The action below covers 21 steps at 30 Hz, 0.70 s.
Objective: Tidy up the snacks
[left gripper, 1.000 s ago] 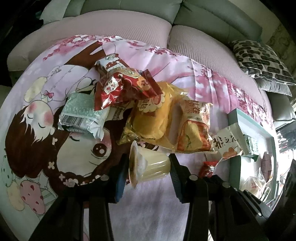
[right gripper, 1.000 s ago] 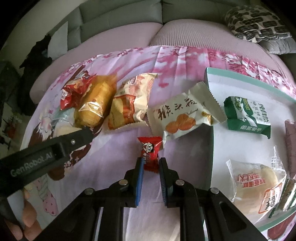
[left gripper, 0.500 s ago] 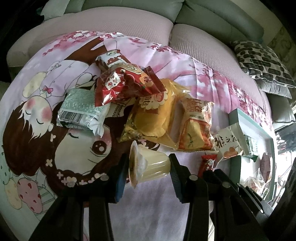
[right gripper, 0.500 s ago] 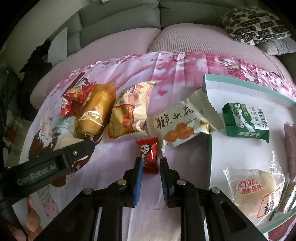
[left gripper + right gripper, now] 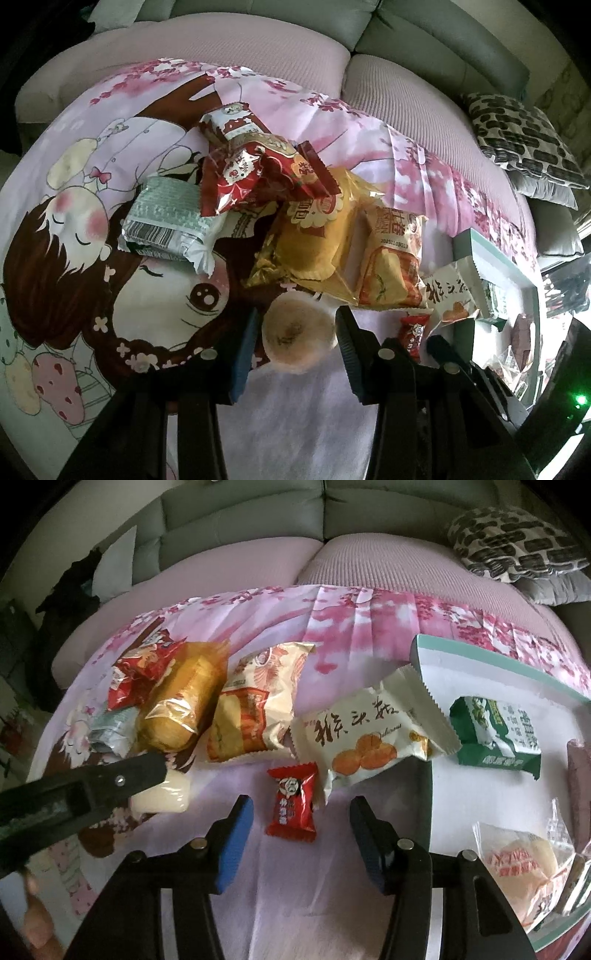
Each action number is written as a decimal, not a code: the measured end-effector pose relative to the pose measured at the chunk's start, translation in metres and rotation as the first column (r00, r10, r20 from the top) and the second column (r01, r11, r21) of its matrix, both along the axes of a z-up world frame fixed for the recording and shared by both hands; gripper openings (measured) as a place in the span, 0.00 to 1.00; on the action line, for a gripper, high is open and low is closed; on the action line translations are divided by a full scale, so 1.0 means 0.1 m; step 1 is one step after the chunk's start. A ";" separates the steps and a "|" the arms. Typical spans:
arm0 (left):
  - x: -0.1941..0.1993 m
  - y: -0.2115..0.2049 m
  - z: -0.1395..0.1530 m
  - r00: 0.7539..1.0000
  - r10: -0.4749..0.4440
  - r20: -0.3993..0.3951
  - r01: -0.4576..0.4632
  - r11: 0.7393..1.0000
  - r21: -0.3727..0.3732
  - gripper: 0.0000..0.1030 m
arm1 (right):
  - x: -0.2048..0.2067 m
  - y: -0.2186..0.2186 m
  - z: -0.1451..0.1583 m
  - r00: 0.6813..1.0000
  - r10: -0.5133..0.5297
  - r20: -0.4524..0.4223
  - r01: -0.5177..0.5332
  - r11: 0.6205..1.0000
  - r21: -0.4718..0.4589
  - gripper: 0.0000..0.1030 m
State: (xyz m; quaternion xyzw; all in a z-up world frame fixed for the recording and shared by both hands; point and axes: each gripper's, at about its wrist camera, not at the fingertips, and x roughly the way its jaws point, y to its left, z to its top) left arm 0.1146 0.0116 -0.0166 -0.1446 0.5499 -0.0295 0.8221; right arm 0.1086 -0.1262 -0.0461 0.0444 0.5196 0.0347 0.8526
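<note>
A clear jelly cup (image 5: pixel 299 334) lies between the fingers of my left gripper (image 5: pixel 295 341), its foil lid facing the camera; the jaws stand wide, with gaps on both sides of the cup. It also shows in the right wrist view (image 5: pixel 162 794). My right gripper (image 5: pixel 301 834) is open around a small red candy (image 5: pixel 293 799) lying on the pink cloth, not touching it. A white cookie packet (image 5: pixel 369 734) rests on the edge of the white tray (image 5: pixel 436 657). Orange and yellow cake packets (image 5: pixel 332 243) lie piled behind.
Red packets (image 5: pixel 258 170) and a green-white packet (image 5: pixel 170 225) lie at the pile's left. The tray holds a green packet (image 5: pixel 495 734) and a clear-wrapped bun (image 5: pixel 521 864). A patterned cushion (image 5: pixel 517 542) sits on the sofa behind.
My right gripper opened wide and let go of the red candy. The jelly cup rolled so that its lid faces the left camera, and the left jaws opened a little.
</note>
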 end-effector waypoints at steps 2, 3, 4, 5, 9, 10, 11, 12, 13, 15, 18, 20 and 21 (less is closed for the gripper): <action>0.00 0.01 0.00 1.000 0.002 -0.001 -0.002 1.000 -0.002 0.44 | 0.01 0.03 -0.01 1.000 0.006 0.004 -0.006 1.000 -0.022 0.57; -0.01 0.01 0.00 1.000 0.002 -0.001 -0.002 1.000 -0.003 0.44 | 0.02 0.04 -0.01 1.000 0.007 0.004 -0.007 0.999 -0.035 0.56; -0.02 0.03 0.01 1.000 0.002 0.000 -0.002 1.000 -0.004 0.44 | 0.02 0.06 -0.02 1.000 0.012 0.004 -0.012 0.999 -0.049 0.56; -0.02 0.03 0.01 1.000 0.002 0.001 -0.002 1.000 -0.005 0.44 | 0.01 0.07 -0.02 1.000 0.016 0.005 -0.016 0.998 -0.060 0.52; -0.01 0.02 -0.02 1.000 0.003 -0.010 -0.003 1.000 -0.002 0.44 | 0.00 0.09 -0.01 1.000 0.029 -0.001 -0.029 0.996 -0.081 0.29; -0.01 0.02 -0.02 1.000 0.002 -0.014 -0.002 1.000 -0.002 0.44 | 0.00 0.08 -0.01 1.000 0.031 -0.003 -0.031 0.996 -0.081 0.27; -0.01 0.01 -0.04 1.000 -0.001 -0.020 0.001 1.000 -0.003 0.44 | 0.00 0.08 0.00 0.999 0.032 -0.005 -0.033 0.996 -0.080 0.27; 0.00 0.00 -0.05 1.000 -0.003 -0.024 0.003 1.000 -0.002 0.44 | -0.01 0.08 0.01 0.999 0.035 -0.008 -0.035 0.996 -0.078 0.27; 0.01 -0.02 -0.06 0.999 -0.008 -0.033 0.008 1.000 0.000 0.44 | -0.01 0.08 0.01 0.999 0.036 -0.009 -0.037 0.996 -0.078 0.27; 0.02 -0.05 -0.10 0.999 -0.018 -0.048 0.019 1.000 0.002 0.46 | -0.02 0.09 0.01 0.999 0.039 -0.015 -0.040 0.996 -0.075 0.26; 0.05 -0.12 -0.17 0.997 -0.030 -0.072 0.030 1.000 0.005 0.51 | -0.05 0.08 0.01 0.999 0.041 -0.023 -0.043 0.997 -0.068 0.26; 0.07 -0.17 -0.21 0.996 -0.038 -0.076 0.041 0.999 0.032 0.51 | -0.06 0.07 0.02 0.999 0.039 -0.029 -0.041 0.997 -0.061 0.26; 0.08 -0.18 -0.22 0.997 -0.038 -0.073 0.041 0.998 0.041 0.51 | -0.06 0.07 0.02 0.999 0.038 -0.030 -0.039 0.998 -0.058 0.26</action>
